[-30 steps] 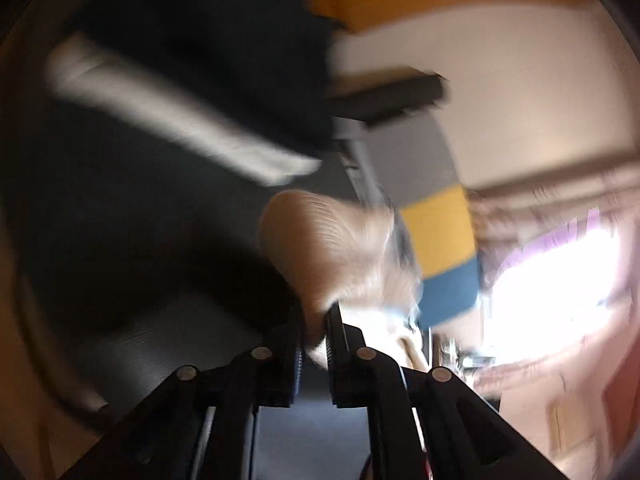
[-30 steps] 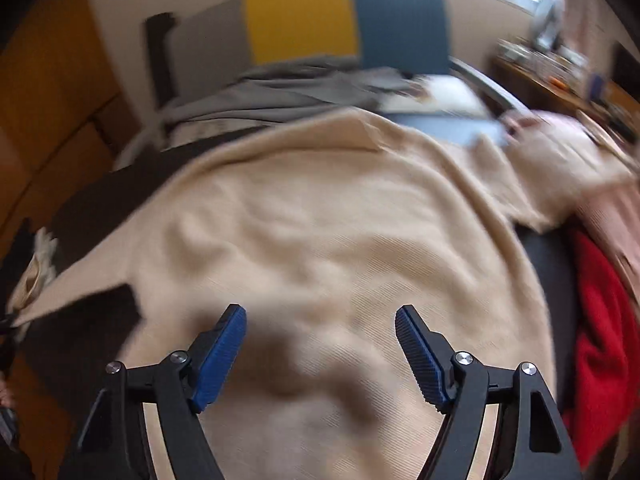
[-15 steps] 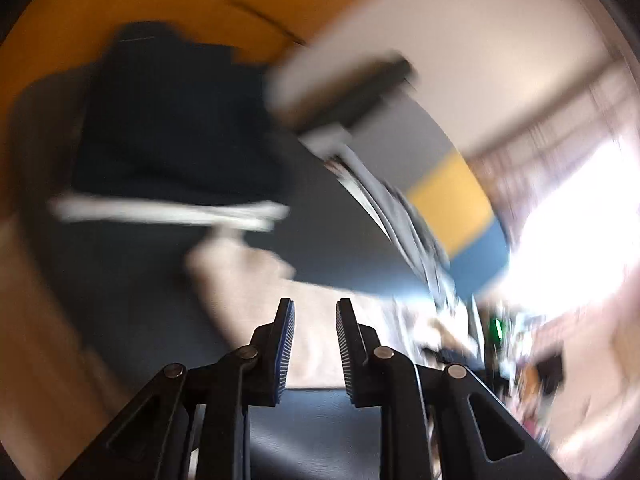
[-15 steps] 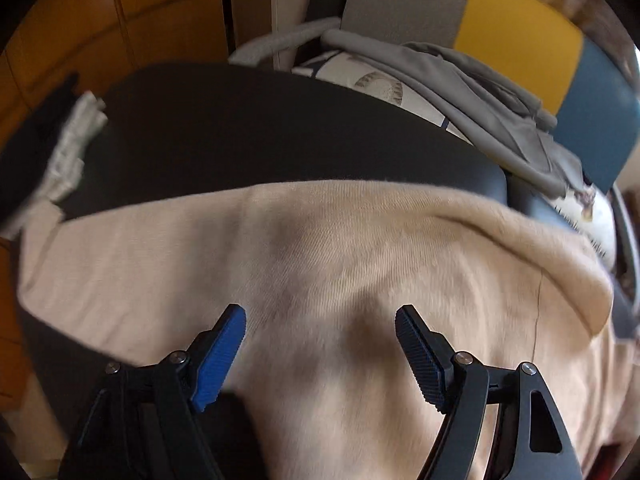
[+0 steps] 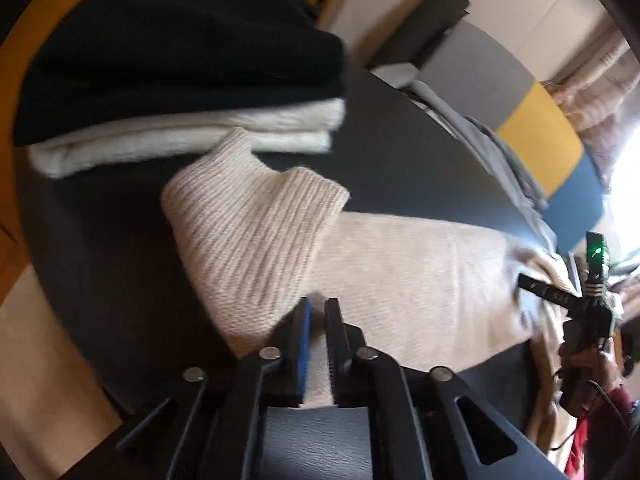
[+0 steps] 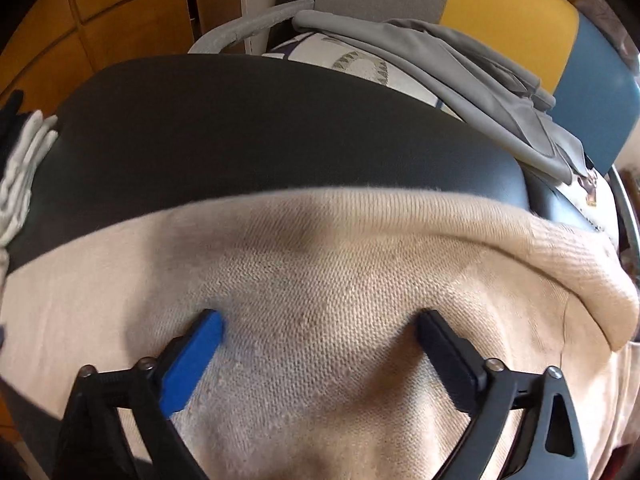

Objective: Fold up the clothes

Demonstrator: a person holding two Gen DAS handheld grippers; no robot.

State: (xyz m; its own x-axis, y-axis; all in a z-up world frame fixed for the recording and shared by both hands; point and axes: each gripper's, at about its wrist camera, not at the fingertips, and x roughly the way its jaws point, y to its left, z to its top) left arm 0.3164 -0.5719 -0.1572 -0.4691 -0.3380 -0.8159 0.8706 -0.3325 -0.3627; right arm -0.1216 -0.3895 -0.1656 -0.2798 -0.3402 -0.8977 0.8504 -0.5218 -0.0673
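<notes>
Two grippers work one beige knit sweater, which lies spread across the dark table directly ahead of both of my tools.

My left gripper has its jaws nearly together. Beige knit shows in the narrow gap between them, so I judge that they are pinched on the sweater's edge, though the contact itself is partly hidden by the fingers. Just ahead and to the left of this gripper, a ribbed sleeve or hem section stands up and doubles over on itself. I judge that lifting at the edge is what keeps this ribbed part raised, ready to be laid over the body of the garment.

My right gripper has its jaws wide apart, with both fingertips pressed down into the knit; the fabric dimples beside the blue pad. I judge that this contact pins the body flat so that it does not drag while the other end is handled.

Beyond and to the left of my left gripper sits a stack of folded garments, a black one on top of a cream one, placed clear of the working area. Beyond my right gripper, a grey garment drapes over a chair behind the table edge.
</notes>
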